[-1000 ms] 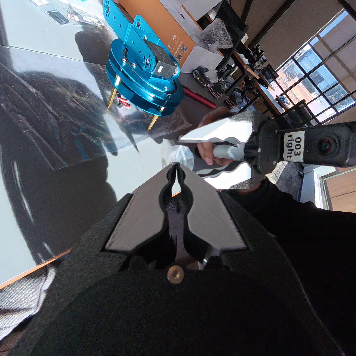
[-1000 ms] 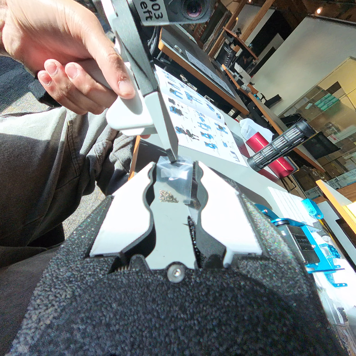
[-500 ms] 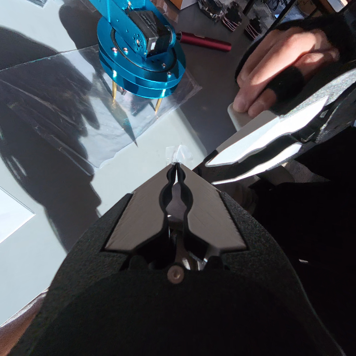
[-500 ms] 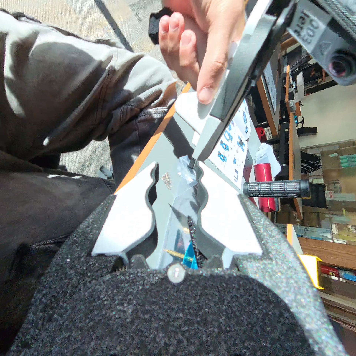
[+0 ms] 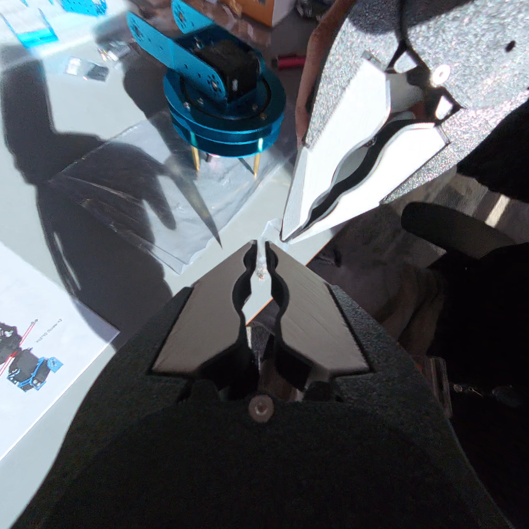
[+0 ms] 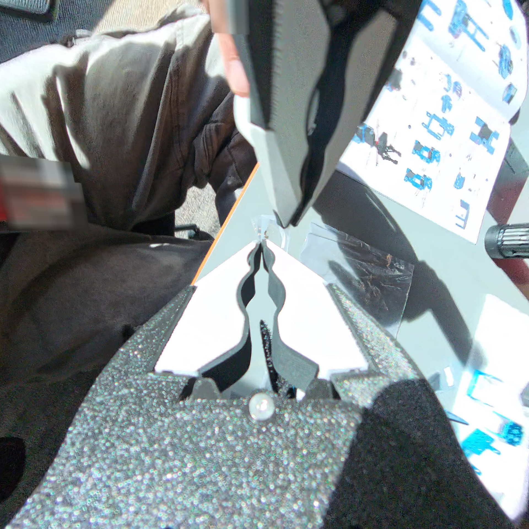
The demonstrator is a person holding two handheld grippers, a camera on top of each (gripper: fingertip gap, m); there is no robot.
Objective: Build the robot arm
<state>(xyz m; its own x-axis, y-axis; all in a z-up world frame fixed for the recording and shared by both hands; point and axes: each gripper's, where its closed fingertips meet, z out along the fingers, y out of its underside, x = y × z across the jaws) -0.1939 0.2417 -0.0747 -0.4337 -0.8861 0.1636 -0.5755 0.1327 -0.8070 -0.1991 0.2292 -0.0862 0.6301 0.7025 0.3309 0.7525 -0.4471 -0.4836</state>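
The small clear bag [image 5: 262,267] is hard to see, because it is transparent and the light is strong; only its crumpled top and some tiny pieces inside show, and I cannot tell what these pieces are. It is at the near edge of the grey table [image 5: 94,120], in front of the blue round base [image 5: 226,114], which stands on a large clear plastic sheet [image 5: 137,200].

The left gripper [image 5: 260,243] has its tips almost pressed together, with the bag in the narrow gap between them, so it pinches the bag. The right gripper [image 6: 262,242] also has its tips pressed together on an edge of the same bag [image 6: 259,226]. In the left wrist view the right gripper [image 5: 286,240] comes down from the upper right, and its tips stay just beside the left tips. The two tools meet nose to nose at the bag.

The right wrist view shows the left gripper [image 6: 287,221] from the front, with part of a hand [image 6: 236,71] cut off by the top edge. This view alone shows the person's grey and dark clothes beside the orange table edge, a sheet with blue drawings [image 6: 429,128] and a black ribbed handle [image 6: 506,242]. Only the left wrist view shows the blue round base and the black motor on top of it.
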